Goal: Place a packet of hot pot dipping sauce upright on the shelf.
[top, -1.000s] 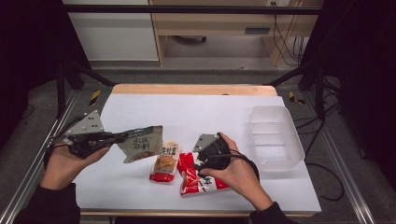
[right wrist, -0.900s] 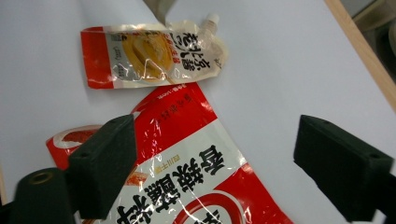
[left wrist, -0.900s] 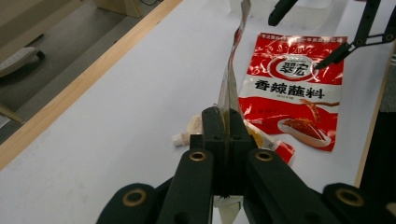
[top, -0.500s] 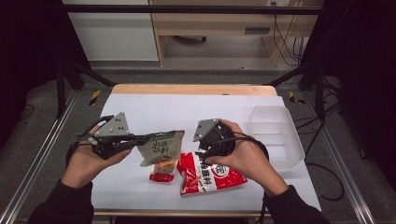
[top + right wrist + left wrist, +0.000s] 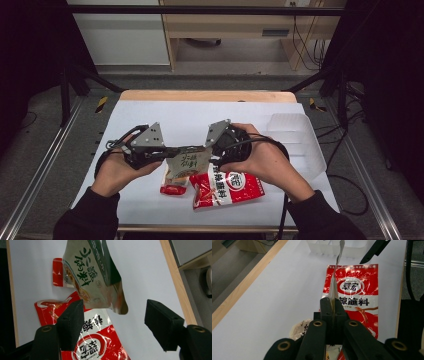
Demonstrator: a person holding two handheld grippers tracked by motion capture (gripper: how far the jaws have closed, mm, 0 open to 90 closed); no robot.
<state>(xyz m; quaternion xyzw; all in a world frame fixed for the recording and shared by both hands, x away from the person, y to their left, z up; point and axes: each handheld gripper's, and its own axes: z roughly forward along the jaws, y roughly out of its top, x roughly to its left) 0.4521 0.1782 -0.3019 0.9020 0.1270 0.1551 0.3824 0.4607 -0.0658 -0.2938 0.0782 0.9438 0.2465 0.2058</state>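
Left claw [image 5: 172, 151]: left of centre in the high view, clamped together on the edge of the grey-green packet [image 5: 187, 162]; pouch seen edge-on rising from the black jaws in the left gripper view.
Grey-green packet: centre of the high view, lifted off the worktop [image 5: 150, 115], hanging between the two claws; upper middle of the right gripper view [image 5: 95, 277], green lettering on its face.
Right claw [image 5: 113, 317]: jaws apart, just been closing, nothing pressed between the pads; lower corner of the grey-green packet close above the gap, not gripped; in the high view just right of the packet, under the right hand [image 5: 260, 160].
Red packet [image 5: 227, 187]: flat on the worktop, lower centre of the high view, directly beneath the right claw; right half of the left gripper view [image 5: 357, 297], white and black lettering.
Small red-ended packet [image 5: 175, 182]: lying just left of the red packet, below the hanging pouch, partly covered by it; lower centre of the left gripper view, mostly hidden behind the jaws.
Clear plastic tray [image 5: 300, 140]: right of centre in the high view, beyond the right hand, part of it behind that hand; top of the left gripper view.
Worktop: white sheet, wooden strip along the far edge.
Surroundings: black frame rails at both sides, cables on the floor at the right.
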